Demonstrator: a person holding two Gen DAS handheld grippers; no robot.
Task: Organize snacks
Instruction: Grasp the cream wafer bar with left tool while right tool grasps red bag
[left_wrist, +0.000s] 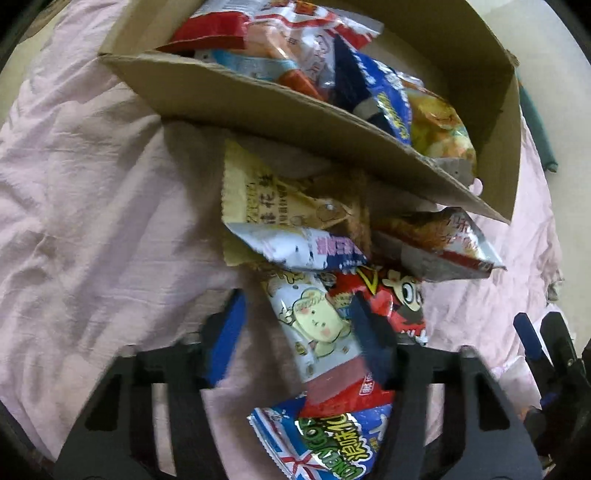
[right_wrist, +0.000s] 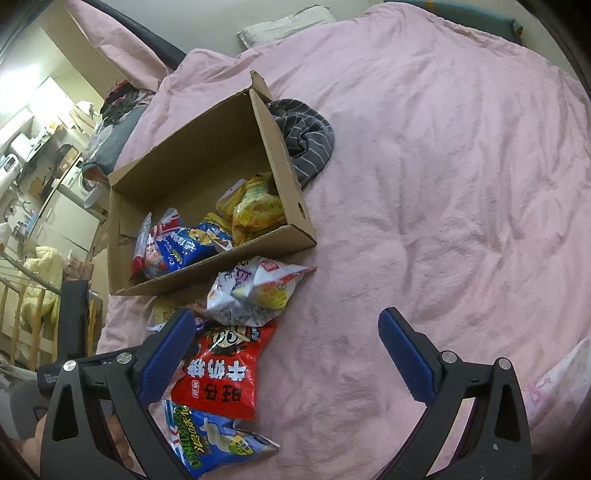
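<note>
Snacks lie strewn across the pink bedsheet, and nearest the cameras is the blue popcorn bag. Just past it is the red cartoon packet, beside the right gripper, whose blue pads are spread wide with nothing between them. Over on the left wrist view, the left gripper hangs open too, straddling the pale packet with a yellow character, pads not pressing it. Next comes the white crumpled bag, touching the red packet's far end. Beyond that stands the cardboard box, open-topped, already holding a blue bag and yellow bags. Behind the box's far wall, a striped grey cloth lies bunched on the sheet.
</note>
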